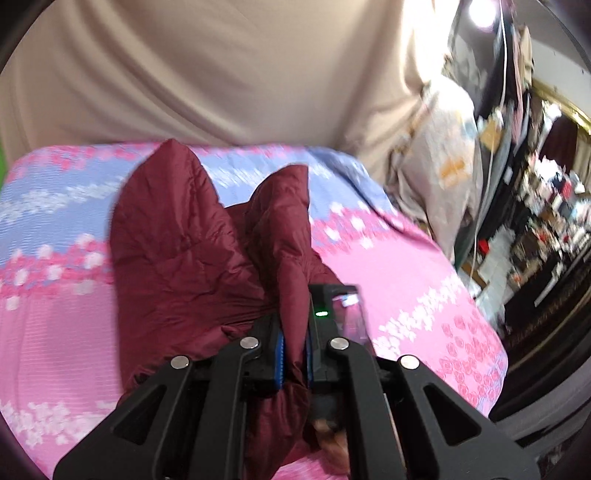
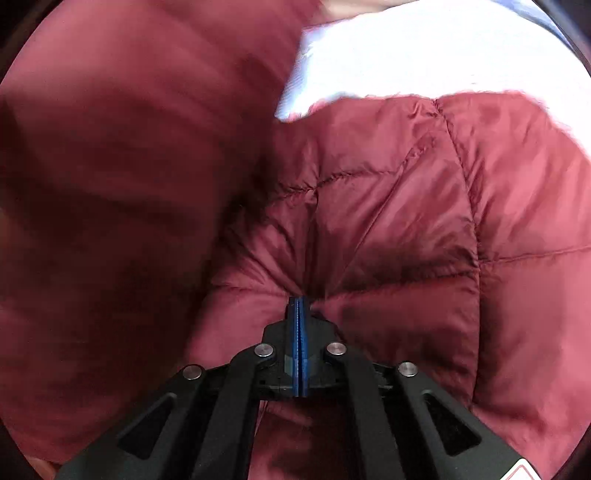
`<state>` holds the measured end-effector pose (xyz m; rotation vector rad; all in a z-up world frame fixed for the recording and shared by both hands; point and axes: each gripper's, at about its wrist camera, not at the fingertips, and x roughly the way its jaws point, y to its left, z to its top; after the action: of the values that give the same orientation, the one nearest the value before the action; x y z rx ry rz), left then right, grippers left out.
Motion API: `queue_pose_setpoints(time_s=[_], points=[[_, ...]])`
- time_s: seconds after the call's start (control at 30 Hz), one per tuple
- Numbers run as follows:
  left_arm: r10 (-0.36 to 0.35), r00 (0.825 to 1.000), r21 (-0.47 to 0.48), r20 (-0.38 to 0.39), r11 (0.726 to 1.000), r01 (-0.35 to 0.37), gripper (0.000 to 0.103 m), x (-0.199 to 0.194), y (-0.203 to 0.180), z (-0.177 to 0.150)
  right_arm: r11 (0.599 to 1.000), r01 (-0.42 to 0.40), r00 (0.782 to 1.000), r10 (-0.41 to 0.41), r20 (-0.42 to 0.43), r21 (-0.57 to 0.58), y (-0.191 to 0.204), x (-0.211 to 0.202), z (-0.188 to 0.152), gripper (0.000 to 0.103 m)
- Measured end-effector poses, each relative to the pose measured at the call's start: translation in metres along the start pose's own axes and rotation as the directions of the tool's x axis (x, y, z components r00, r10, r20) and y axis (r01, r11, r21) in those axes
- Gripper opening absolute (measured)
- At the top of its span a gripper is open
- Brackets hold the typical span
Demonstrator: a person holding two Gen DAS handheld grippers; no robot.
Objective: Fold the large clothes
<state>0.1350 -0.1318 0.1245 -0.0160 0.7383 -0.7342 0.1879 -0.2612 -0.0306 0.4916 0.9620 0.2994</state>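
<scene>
A maroon quilted jacket (image 1: 184, 243) lies on a bed with a pink and blue flowered bedspread (image 1: 406, 288). My left gripper (image 1: 294, 332) is shut on a fold of the jacket, which passes between its blue pads and rises ahead of it. In the right wrist view the jacket (image 2: 388, 221) fills nearly the whole frame. My right gripper (image 2: 299, 306) has its blue pads pressed together with the tips against the quilted fabric; whether cloth is pinched between them is hard to tell.
A beige curtain (image 1: 221, 74) hangs behind the bed. A pale patterned bundle (image 1: 443, 162) stands at the bed's far right corner. Cluttered dark shelves (image 1: 546, 221) and a bright lamp (image 1: 482, 13) are on the right. The bed's right edge (image 1: 495, 369) drops off.
</scene>
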Motion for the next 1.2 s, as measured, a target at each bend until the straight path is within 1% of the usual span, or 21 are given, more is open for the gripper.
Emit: queue_pose_setpoints(time_s=[0.07,0.13,0.27,0.43,0.53,0.57,0.6,0.67,0.7,0.73,0.77,0.8,0.83,0.87,0.9,0.93,0.97,1.0,1.07,1.13,1.2], points=[[-0.011,0.999,0.012,-0.052,1.0,0.011,0.006,0.025,-0.012,-0.003,0.999,0.004,0.998,-0.006,0.069,0.034,-0.014,-0.032,-0.008,0.006],[-0.002,0.995,0.022,-0.096,1.0,0.004,0.006,0.052,-0.023,-0.007,0.995,0.027,0.991,-0.039,0.129,0.096,-0.038,-0.071,-0.026,0.007],[0.0,0.985,0.028,-0.175,1.0,0.005,0.006,0.094,-0.036,-0.018,0.981,0.077,0.978,-0.109,0.179,0.179,-0.076,-0.12,-0.061,0.008],[0.031,0.962,0.051,-0.273,0.999,-0.017,0.006,0.143,-0.05,-0.036,0.975,0.072,0.981,-0.107,0.16,0.21,-0.085,-0.128,-0.09,0.008],[0.07,0.956,0.089,-0.284,0.995,-0.046,0.007,0.155,-0.057,-0.045,0.977,0.069,0.979,-0.105,0.175,0.2,-0.084,-0.135,-0.089,0.009],[0.064,0.957,0.099,-0.283,0.994,-0.038,0.007,0.151,-0.059,-0.046,0.978,0.066,0.978,-0.103,0.181,0.2,-0.085,-0.139,-0.088,0.009],[0.035,0.958,0.091,-0.284,0.996,-0.009,0.011,0.144,-0.06,-0.045,0.977,0.065,0.977,-0.103,0.188,0.202,-0.082,-0.138,-0.085,0.009],[-0.029,0.962,0.077,-0.273,0.996,0.052,0.018,0.124,-0.06,-0.039,0.978,0.057,0.973,-0.1,0.21,0.199,-0.087,-0.155,-0.085,0.01],[-0.052,0.965,0.076,-0.258,0.994,0.073,0.024,0.11,-0.058,-0.034,0.98,0.046,0.967,-0.092,0.236,0.195,-0.086,-0.166,-0.086,0.011],[-0.075,0.971,0.074,-0.229,0.993,0.094,0.031,0.091,-0.055,-0.029,0.981,0.039,0.964,-0.088,0.251,0.191,-0.084,-0.16,-0.079,0.012],[-0.085,0.976,0.076,-0.203,0.992,0.103,0.035,0.08,-0.053,-0.025,0.983,0.033,0.957,-0.082,0.277,0.179,-0.08,-0.171,-0.079,0.019],[-0.089,0.985,0.078,-0.151,0.992,0.101,0.045,0.056,-0.046,-0.018,0.985,0.031,0.954,-0.08,0.29,0.17,-0.083,-0.177,-0.077,0.032],[-0.08,0.991,0.077,-0.109,0.993,0.088,0.055,0.039,-0.04,-0.015,0.987,0.026,0.947,-0.074,0.313,0.156,-0.081,-0.184,-0.076,0.04],[-0.046,0.998,0.072,-0.047,0.996,0.049,0.058,0.015,-0.028,-0.011,0.991,0.015,0.938,-0.061,0.341,0.135,-0.075,-0.19,-0.075,0.055],[0.002,1.0,0.065,-0.006,0.998,-0.002,0.061,0.001,-0.019,-0.009,0.994,0.002,0.933,-0.042,0.357,0.111,-0.07,-0.191,-0.075,0.062],[0.047,0.999,0.057,0.021,0.997,-0.048,0.061,-0.009,-0.01,-0.008,0.997,-0.018,0.931,-0.013,0.365,0.081,-0.06,-0.193,-0.073,0.064],[0.116,0.992,0.043,0.045,0.992,-0.118,0.061,-0.02,0.003,-0.01,0.998,-0.039,0.932,0.019,0.363,0.048,-0.049,-0.192,-0.071,0.067],[0.157,0.987,0.027,0.043,0.987,-0.158,0.061,-0.026,0.013,-0.013,0.998,-0.053,0.933,0.041,0.357,0.025,-0.039,-0.189,-0.069,0.072],[0.184,0.983,-0.014,0.006,0.983,-0.184,0.061,-0.029,0.033,-0.024,0.997,-0.075,0.937,0.076,0.341,-0.016,-0.026,-0.179,-0.064,0.076],[0.195,0.98,-0.051,-0.038,0.979,-0.196,0.061,-0.026,0.048,-0.036,0.995,-0.091,0.949,0.101,0.3,-0.047,-0.013,-0.16,-0.058,0.076],[0.226,0.971,-0.074,-0.083,0.97,-0.232,0.061,-0.018,0.06,-0.05,0.992,-0.1,0.958,0.116,0.26,-0.075,-0.002,-0.139,-0.059,0.076]])
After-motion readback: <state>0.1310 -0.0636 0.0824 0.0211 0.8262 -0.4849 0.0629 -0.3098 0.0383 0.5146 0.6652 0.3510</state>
